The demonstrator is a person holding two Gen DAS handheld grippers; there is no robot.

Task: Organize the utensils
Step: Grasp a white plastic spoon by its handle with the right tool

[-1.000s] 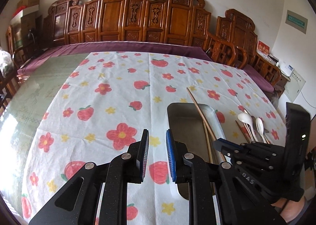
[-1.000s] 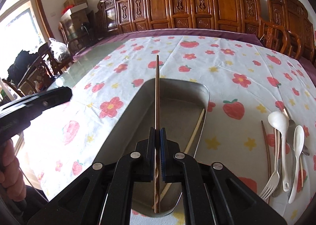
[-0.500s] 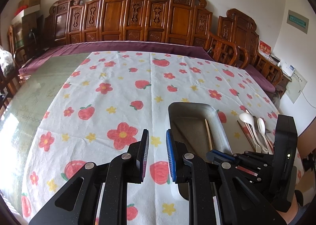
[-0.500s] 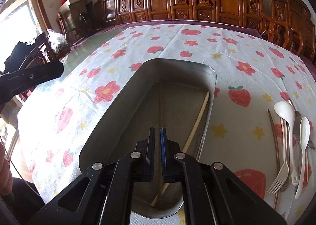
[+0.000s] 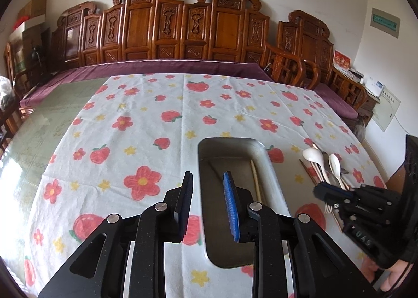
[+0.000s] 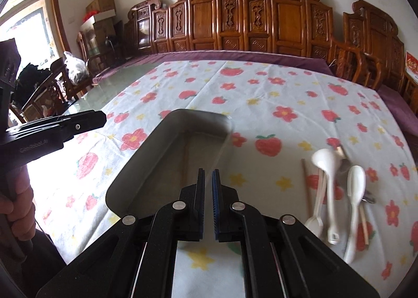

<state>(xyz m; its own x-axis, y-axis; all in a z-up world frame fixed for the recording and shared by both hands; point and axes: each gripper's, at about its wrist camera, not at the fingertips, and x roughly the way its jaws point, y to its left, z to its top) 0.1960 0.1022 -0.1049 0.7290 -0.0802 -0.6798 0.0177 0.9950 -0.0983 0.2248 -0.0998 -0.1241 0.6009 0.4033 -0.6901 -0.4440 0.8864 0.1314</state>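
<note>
On the flowery tablecloth, metal tray holds a chopstick; spoons lie right beside it. Left gripper gapes empty, right gripper nearly closed, holding nothing.

Daylight floods in from the window on the left, blown out to near white, and it washes the near edge of the tablecloth into a pale glare. The bare green tabletop shines with the same sheen. Elsewhere the room is evenly bright, shadows soft and faint. Both views bulge — the carved chair backs curve, and dark corners ring each picture. The right wrist view is smeared: the white spoons and the metal tray look streaked, while the left wrist view stays crisp.
</note>
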